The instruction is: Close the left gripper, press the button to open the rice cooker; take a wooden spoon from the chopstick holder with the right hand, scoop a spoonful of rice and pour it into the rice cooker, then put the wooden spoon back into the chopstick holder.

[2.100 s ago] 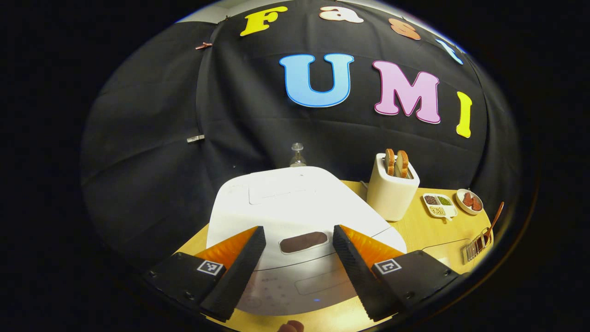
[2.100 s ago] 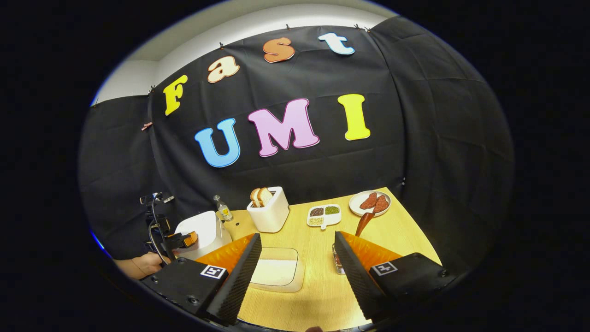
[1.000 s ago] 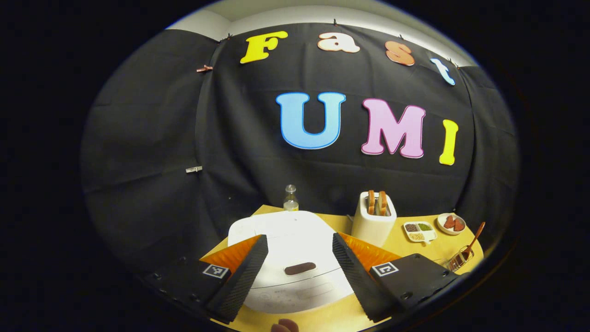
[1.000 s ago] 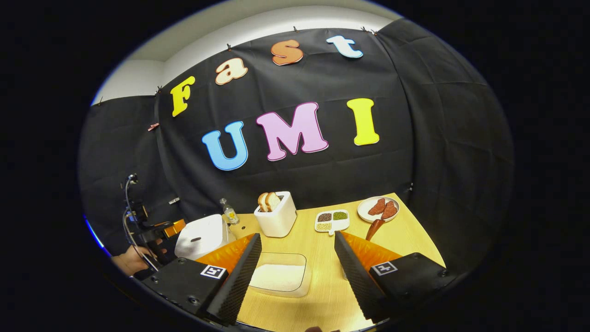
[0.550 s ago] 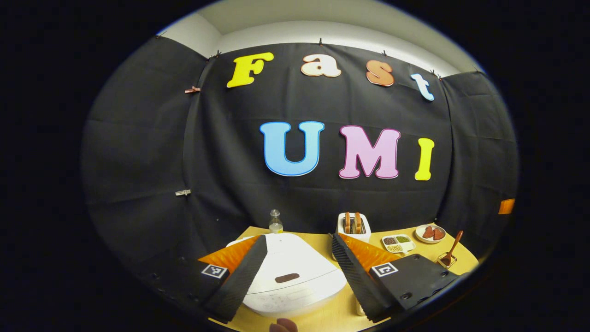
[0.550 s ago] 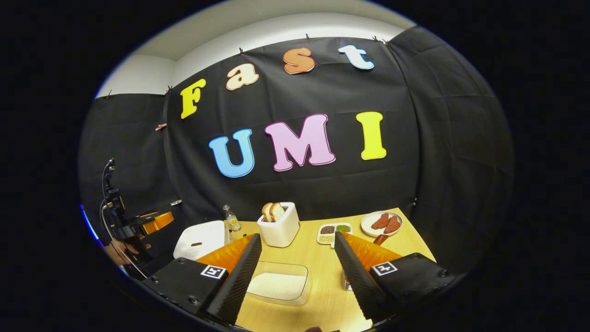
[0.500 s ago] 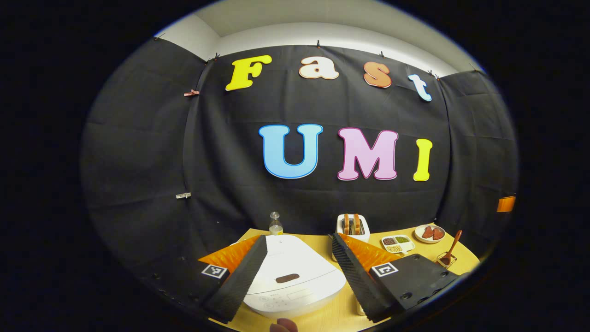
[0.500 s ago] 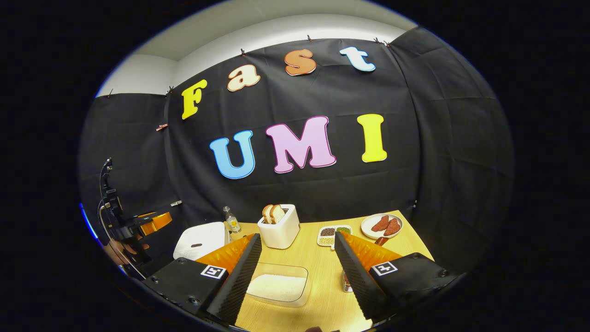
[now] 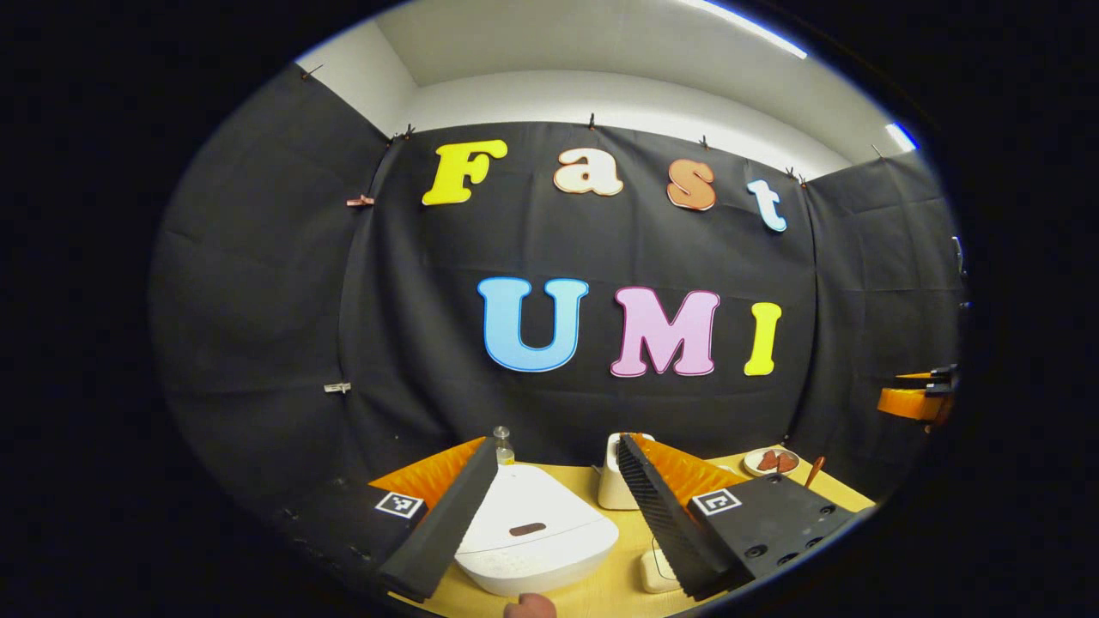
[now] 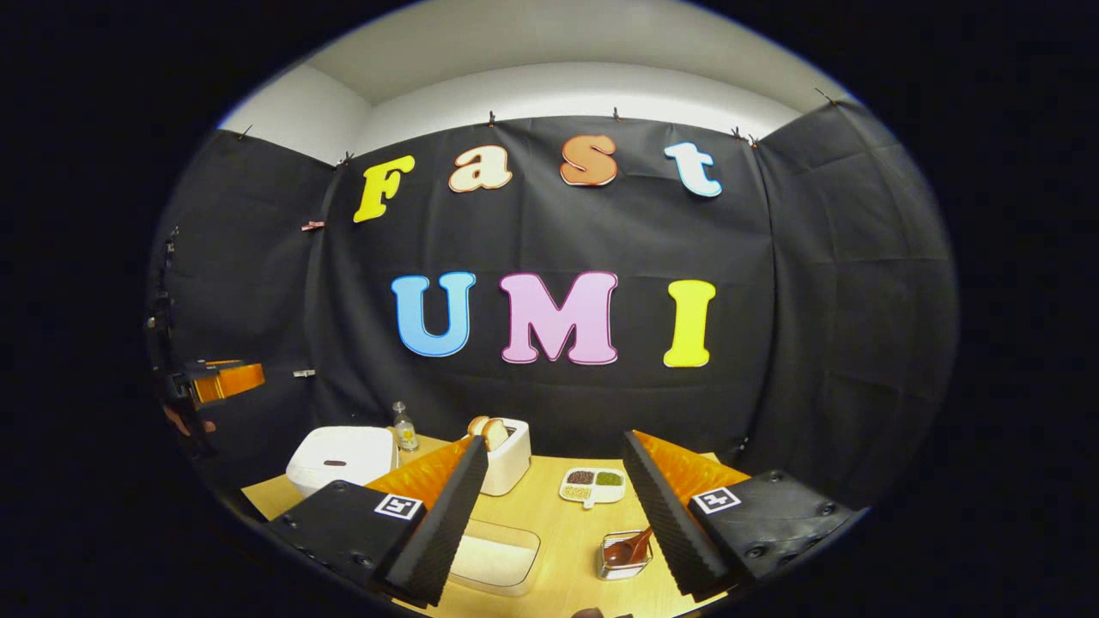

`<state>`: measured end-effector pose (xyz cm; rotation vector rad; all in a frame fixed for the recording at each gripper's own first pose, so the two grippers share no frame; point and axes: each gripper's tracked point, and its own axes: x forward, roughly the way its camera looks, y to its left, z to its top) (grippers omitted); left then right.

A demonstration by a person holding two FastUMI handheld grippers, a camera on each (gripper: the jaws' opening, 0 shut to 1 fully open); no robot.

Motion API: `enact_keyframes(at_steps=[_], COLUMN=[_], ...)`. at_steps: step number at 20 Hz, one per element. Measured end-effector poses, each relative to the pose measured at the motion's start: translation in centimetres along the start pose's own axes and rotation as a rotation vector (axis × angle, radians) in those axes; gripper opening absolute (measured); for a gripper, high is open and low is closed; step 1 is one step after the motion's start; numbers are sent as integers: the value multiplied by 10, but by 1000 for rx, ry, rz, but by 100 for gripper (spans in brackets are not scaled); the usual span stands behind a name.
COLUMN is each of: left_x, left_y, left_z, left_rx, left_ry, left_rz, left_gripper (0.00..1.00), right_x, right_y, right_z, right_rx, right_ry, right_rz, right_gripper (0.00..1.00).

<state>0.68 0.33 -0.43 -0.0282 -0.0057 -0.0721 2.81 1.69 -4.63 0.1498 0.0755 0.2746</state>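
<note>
Fingers on your left gripper (image 9: 549, 506) are spread wide, with nothing between them. They hang above the bench (image 9: 618, 571), up over the white rice cooker (image 9: 532, 541). The rice cooker lid is down, and the dark button (image 9: 526, 530) on top sits between your two fingers in the left gripper view. A white toaster (image 9: 611, 485) stands just past the cooker, and a small bottle (image 9: 501, 444) stands at the back.

Your right gripper (image 10: 554, 506) has its fingers spread wide too, holding nothing. In the right gripper view, the wooden spoon (image 10: 627, 547) lies tilted in the chopstick holder (image 10: 620, 556), near your right finger. The clear box of rice (image 10: 494, 558) sits beside your left finger. A tray of beans (image 10: 592, 484) is farther back. The rice cooker (image 10: 342, 455) is well off to the left. Your left gripper (image 10: 219, 380) shows far off at the left edge, up high.
</note>
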Motion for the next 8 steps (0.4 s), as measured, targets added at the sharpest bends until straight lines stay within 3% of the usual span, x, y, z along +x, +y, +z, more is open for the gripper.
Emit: enact_keyframes(at_steps=[8], left_x=[-35], left_y=[4], left_z=[27], left_rx=[4], left_ry=[-45], left_rz=[-33], left_gripper=[98], right_x=[-5], right_y=[5], right_z=[30], right_rx=[-105], right_ry=[-95], right_rz=[-42], right_gripper=[98])
